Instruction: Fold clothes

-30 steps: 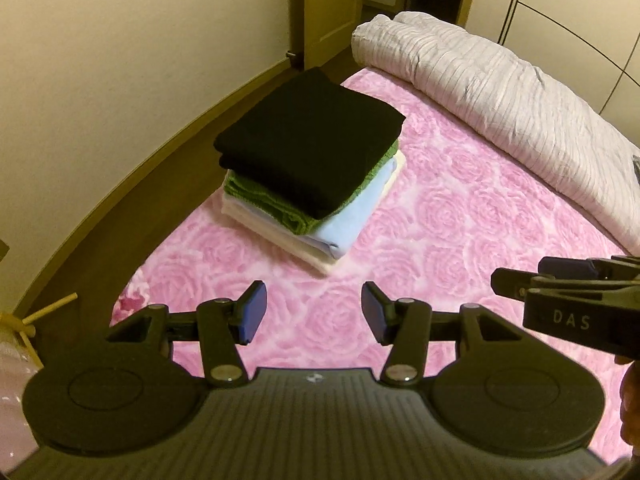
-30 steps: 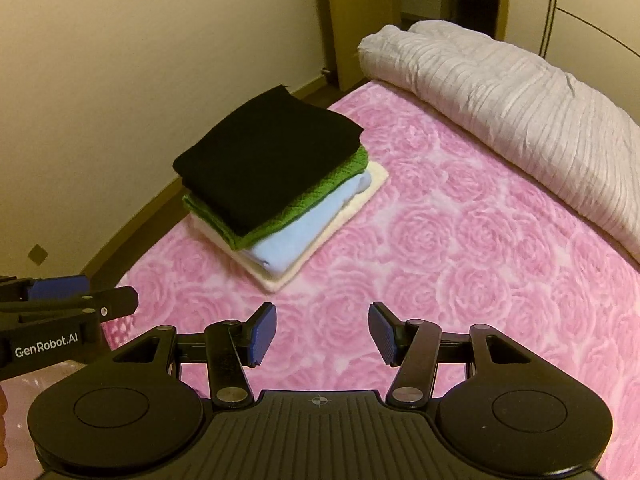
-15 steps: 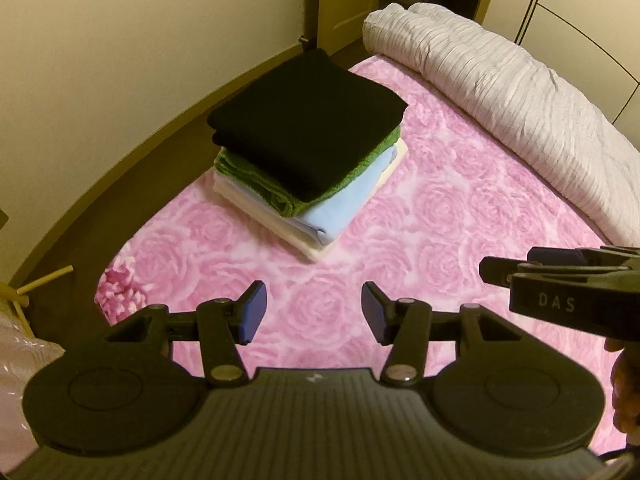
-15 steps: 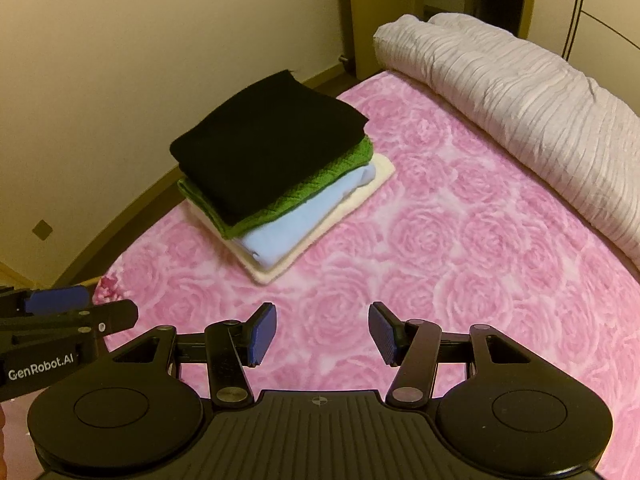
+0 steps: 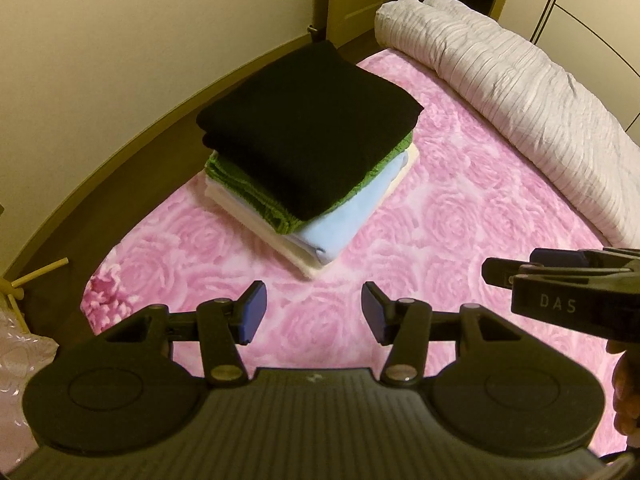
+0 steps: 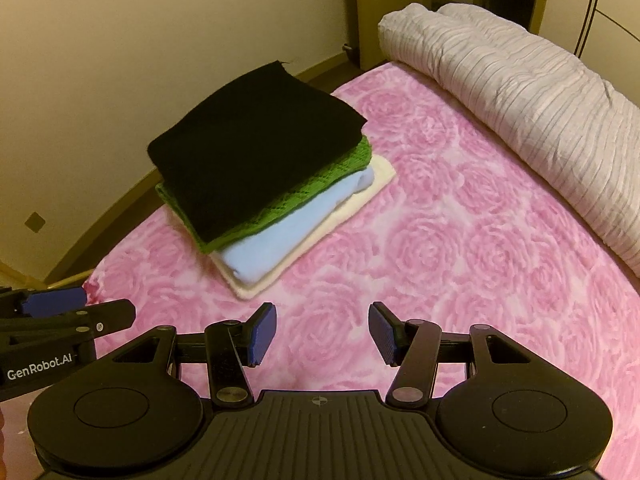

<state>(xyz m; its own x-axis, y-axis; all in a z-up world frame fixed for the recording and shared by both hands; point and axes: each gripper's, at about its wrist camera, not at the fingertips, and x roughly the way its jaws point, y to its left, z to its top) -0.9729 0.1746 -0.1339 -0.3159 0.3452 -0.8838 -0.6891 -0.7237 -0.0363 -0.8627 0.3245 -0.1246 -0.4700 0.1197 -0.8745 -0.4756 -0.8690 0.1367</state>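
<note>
Left gripper [image 5: 312, 311]: fingers spread apart, nothing between them, hovering over the near part of the bed.
Right gripper [image 6: 322, 333]: fingers likewise apart and empty, held just to the right of the left one, level with it.
Stack of folded clothes [image 5: 308, 160]: sits on the bedspread ahead of both grippers, toward the bed's left edge, clear of both pairs of fingers.
Black garment [image 6: 252, 156]: top of the stack, folded square, one corner pointing to the far wall.
Green knit [image 6: 344, 166]: directly under the black piece, its edge peeking out on the near and right sides.
Light blue garment [image 6: 280, 240]: beneath the green one.
Cream garment [image 6: 360, 200]: bottom layer, lying on the bedspread.
Pink rose bedspread [image 6: 460, 260]: covers the bed.
Rolled pale duvet [image 5: 520, 92]: along the far right side, well apart from the stack.
Wall [image 6: 120, 60]: left of the bed, close by the stack.
</note>
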